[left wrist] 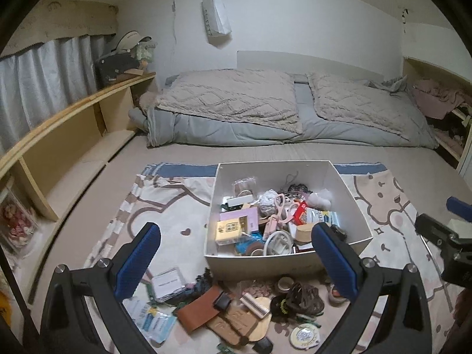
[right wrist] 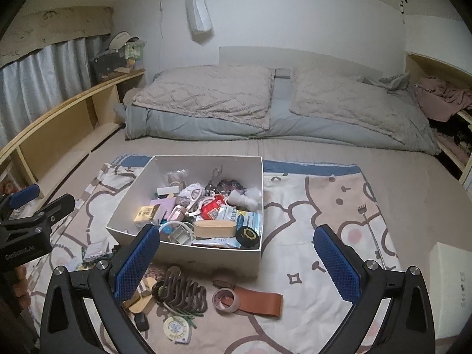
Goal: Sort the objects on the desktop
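A white cardboard box (left wrist: 259, 261) (right wrist: 206, 258) full of small items stands on a patterned cloth (left wrist: 177, 203) (right wrist: 324, 206). Loose items lie in front of it: a brown leather strap (left wrist: 196, 309) (right wrist: 259, 301), a tape roll (right wrist: 225, 299), a dark hair claw (right wrist: 183, 292), a round tape measure (left wrist: 305, 334) (right wrist: 177, 329), a white card case (left wrist: 168, 284). My left gripper (left wrist: 236, 261) is open and empty above the pile. My right gripper (right wrist: 236, 261) is open and empty, hovering over the box's front wall and the strap.
A wooden shelf (left wrist: 73, 135) runs along the left. Folded grey bedding (left wrist: 236, 109) lies behind the cloth. A white box (right wrist: 451, 280) sits at the right edge. A metal back scratcher (right wrist: 373, 236) lies on the cloth to the right.
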`<act>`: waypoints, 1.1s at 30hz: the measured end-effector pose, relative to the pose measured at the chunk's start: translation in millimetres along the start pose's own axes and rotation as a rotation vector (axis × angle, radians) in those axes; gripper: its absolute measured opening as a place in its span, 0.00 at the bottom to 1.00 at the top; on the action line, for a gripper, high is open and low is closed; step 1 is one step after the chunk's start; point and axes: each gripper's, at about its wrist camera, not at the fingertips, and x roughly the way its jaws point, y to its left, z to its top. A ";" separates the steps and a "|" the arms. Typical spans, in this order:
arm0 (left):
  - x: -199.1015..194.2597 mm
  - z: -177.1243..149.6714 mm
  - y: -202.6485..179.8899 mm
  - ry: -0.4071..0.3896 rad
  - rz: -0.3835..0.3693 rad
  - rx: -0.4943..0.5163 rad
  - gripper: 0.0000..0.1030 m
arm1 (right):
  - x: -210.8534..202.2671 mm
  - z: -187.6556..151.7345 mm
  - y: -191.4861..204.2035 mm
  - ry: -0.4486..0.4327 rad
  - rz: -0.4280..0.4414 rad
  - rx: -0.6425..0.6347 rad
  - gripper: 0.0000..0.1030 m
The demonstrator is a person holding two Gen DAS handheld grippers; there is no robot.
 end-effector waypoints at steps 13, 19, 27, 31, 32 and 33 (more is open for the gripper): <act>-44.5 -13.2 19.8 -0.008 -0.015 -0.025 1.00 | -43.8 -15.3 13.3 -0.051 0.031 -0.020 1.00; -63.1 -24.8 24.1 -0.022 -0.023 -0.024 1.00 | -58.5 -24.9 20.7 -0.064 0.022 -0.041 1.00; -78.8 -42.9 30.2 -0.009 -0.042 -0.040 1.00 | -71.9 -42.7 26.2 -0.058 0.031 -0.060 1.00; -83.5 -51.3 29.2 0.001 -0.049 -0.037 1.00 | -78.2 -49.9 25.9 -0.065 0.030 -0.064 1.00; -84.8 -53.3 28.8 0.001 -0.047 -0.034 1.00 | -80.0 -51.3 25.6 -0.067 0.032 -0.063 1.00; -86.2 -54.8 28.5 0.000 -0.044 -0.030 1.00 | -82.5 -53.5 26.2 -0.070 0.037 -0.060 1.00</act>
